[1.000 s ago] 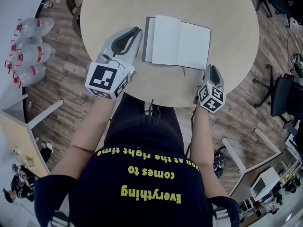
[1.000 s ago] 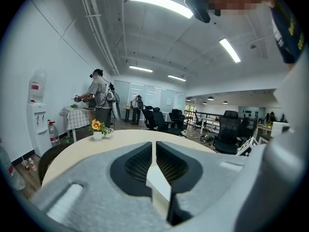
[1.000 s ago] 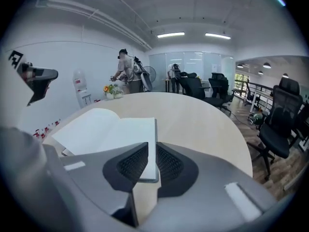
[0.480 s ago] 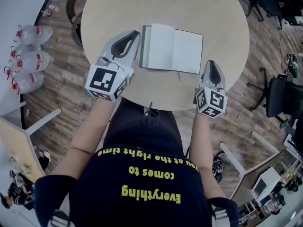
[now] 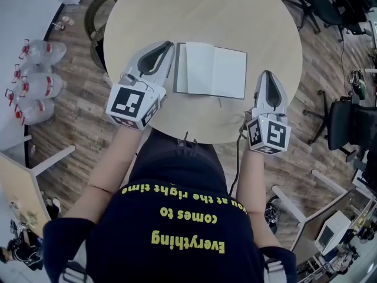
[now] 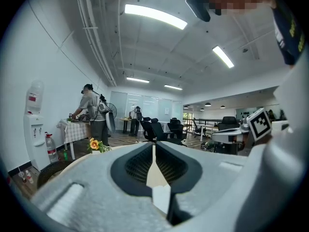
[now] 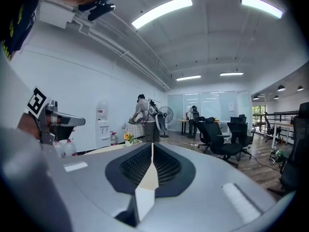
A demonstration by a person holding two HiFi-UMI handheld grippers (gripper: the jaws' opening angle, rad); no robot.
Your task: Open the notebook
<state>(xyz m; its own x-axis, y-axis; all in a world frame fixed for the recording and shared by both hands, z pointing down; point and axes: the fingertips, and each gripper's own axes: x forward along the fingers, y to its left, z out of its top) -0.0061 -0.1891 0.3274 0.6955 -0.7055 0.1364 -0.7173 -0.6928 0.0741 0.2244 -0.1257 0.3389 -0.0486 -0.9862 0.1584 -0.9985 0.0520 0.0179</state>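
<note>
Notebook (image 5: 211, 71) lying open and flat on the round table (image 5: 235, 16), pale blank pages up, in the gap between the two claws; neither claw touches it. Left gripper (image 5: 169, 43) sits just to the left of the book's left edge, its jaws pressed together with nothing between them; the left gripper view shows the two tips meeting along one thin line. Right gripper (image 5: 268, 74) is off the book's right edge and a little nearer the person, close to the table's rim; its jaws are likewise pressed together and empty. Both claws point away from the person, roughly level, across the tabletop. Ahead of the left claw and to its left stand a water dispenser (image 6: 34, 124), a yellow flower (image 6: 94, 144) at the table's far side, and a person (image 6: 89, 112) bent over a cloth-covered table; dark office chairs (image 6: 157, 129) stand straight ahead. Water bottles (image 5: 35, 84) lie on the wooden floor, well to the left of the left claw.
</note>
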